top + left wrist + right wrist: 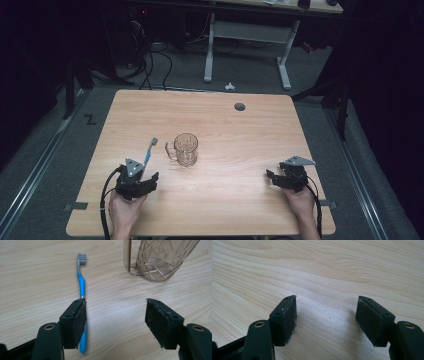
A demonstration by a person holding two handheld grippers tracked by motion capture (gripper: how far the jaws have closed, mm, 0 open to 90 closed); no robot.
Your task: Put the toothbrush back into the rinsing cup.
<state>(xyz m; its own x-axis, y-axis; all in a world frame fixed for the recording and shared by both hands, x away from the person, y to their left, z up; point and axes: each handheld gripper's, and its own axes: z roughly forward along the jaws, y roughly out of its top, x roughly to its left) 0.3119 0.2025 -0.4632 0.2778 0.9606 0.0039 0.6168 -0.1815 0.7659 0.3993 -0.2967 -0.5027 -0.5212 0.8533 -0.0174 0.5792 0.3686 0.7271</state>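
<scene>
While the wooden table carries a clear glass mug near its middle, the left gripper hangs with jaws spread, a blue toothbrush lying flat just beside one pad; the right gripper gapes over bare wood.

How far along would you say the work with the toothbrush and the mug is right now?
Nothing looks done: the toothbrush lies flat on the table beside the empty mug. The left gripper is open over the handle, not gripping. The right gripper waits open. Grasping and moving remain.
</scene>
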